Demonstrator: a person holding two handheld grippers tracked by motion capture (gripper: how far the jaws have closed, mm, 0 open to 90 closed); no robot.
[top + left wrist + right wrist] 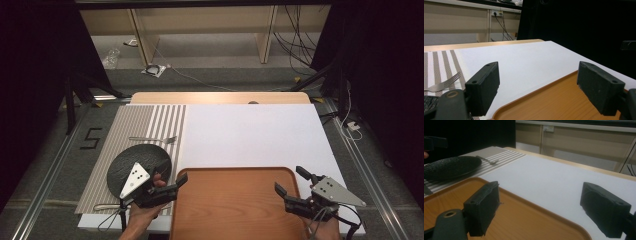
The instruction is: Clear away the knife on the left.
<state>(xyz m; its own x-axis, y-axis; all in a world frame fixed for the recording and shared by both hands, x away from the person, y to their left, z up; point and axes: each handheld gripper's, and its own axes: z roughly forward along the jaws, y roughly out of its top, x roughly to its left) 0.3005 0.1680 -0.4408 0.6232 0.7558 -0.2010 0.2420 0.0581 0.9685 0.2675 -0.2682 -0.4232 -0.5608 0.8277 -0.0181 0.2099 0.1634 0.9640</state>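
A brown wooden tray (235, 205) lies at the table's near edge on a white mat (250, 132). Left of it, a black plate (131, 167) rests on a striped placemat (145, 125), with a fork (152, 139) just beyond it. My left gripper (172, 173) hovers over the tray's left rim beside the plate, open and holding nothing. My right gripper (291, 181) stands open over the tray's right rim, also with nothing in it. In the left gripper view the open gripper (539, 90) frames the tray corner (554, 105) and mat. In the right gripper view the open gripper (539, 212) frames the tray (524, 220).
A spoon handle (104, 206) lies on the placemat near the front left corner. The far table edge (220, 97) is bare wood. Cables and shelving stand on the floor beyond. The fork (442, 83) shows at the left in the left gripper view.
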